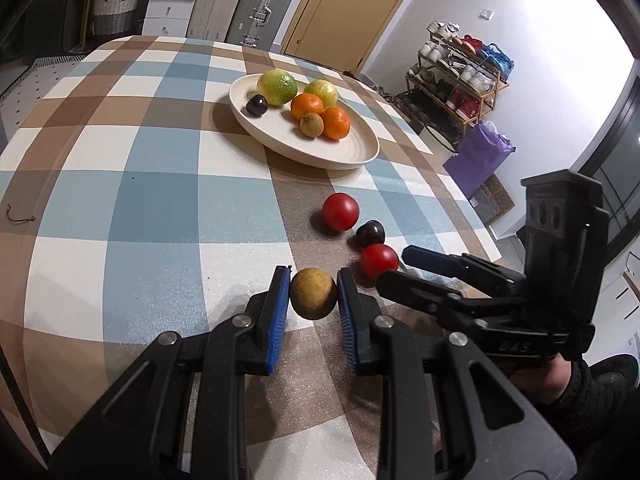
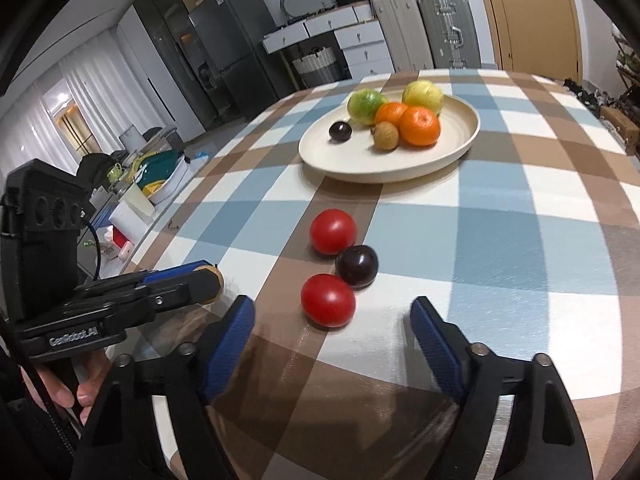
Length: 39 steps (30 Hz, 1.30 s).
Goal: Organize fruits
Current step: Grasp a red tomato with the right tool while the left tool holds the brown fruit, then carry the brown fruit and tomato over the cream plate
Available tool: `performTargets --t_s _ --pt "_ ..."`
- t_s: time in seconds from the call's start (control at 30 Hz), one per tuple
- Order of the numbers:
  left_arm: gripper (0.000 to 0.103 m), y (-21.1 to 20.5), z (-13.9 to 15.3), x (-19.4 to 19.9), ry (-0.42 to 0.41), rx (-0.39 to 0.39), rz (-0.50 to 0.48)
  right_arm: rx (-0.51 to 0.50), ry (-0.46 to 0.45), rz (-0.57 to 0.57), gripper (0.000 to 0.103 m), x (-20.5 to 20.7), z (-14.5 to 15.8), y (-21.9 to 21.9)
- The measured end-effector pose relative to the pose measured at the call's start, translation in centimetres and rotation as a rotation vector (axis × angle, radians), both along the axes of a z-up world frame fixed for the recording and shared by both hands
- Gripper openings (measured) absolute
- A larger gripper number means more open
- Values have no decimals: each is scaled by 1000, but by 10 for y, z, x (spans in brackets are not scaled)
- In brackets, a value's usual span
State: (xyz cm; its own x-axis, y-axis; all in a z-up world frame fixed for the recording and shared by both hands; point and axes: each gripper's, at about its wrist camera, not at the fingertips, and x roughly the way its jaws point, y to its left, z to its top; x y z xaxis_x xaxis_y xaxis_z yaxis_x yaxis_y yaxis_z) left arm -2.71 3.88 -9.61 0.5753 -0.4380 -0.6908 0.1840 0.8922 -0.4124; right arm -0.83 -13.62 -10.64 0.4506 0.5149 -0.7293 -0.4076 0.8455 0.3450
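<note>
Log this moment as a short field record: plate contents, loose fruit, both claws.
plate: two green-yellow fruits, two oranges, one brown fruit, one dark plum
loose on tablecloth: far tomato, dark plum, near tomato
left claw: shut on a brown fruit
right claw: open, near tomato just ahead, nothing gripped

A checked tablecloth (image 1: 160, 184) covers the table; suitcases (image 1: 264, 4), a wooden door (image 1: 344, 12), a shoe rack (image 1: 456, 76) and a fridge (image 2: 236, 40) line white walls.
</note>
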Motion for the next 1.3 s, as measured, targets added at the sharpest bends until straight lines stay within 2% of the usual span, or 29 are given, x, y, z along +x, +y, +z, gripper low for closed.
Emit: performTargets --t_s 0.13,0.3,0.33,0.37,0.67,0.8,1.0,1.3 --pt "21 2 0 -1 -2 -1 1 -9 9 -4 70 4 -3 4" --pt "21 5 0 0 -2 -6 11 -4 21 14 46 7 -4 9" --pt "21 6 0 0 -2 -7 12 -7 26 21 32 7 -5 11" --pt "21 6 0 0 0 -8 13 -10 26 24 31 7 -6 11" --pt "21 8 4 7 -7 -5 16 -31 -22 37 30 0 8 8" --pt "21 7 11 18 -17 -2 20 5 -55 41 30 -1 21 0" --pt "21 0 24 43 -37 22 11 52 -103 14 30 6 38 -15" --pt "21 -18 33 99 -34 60 4 96 -115 -33 30 37 47 -34"
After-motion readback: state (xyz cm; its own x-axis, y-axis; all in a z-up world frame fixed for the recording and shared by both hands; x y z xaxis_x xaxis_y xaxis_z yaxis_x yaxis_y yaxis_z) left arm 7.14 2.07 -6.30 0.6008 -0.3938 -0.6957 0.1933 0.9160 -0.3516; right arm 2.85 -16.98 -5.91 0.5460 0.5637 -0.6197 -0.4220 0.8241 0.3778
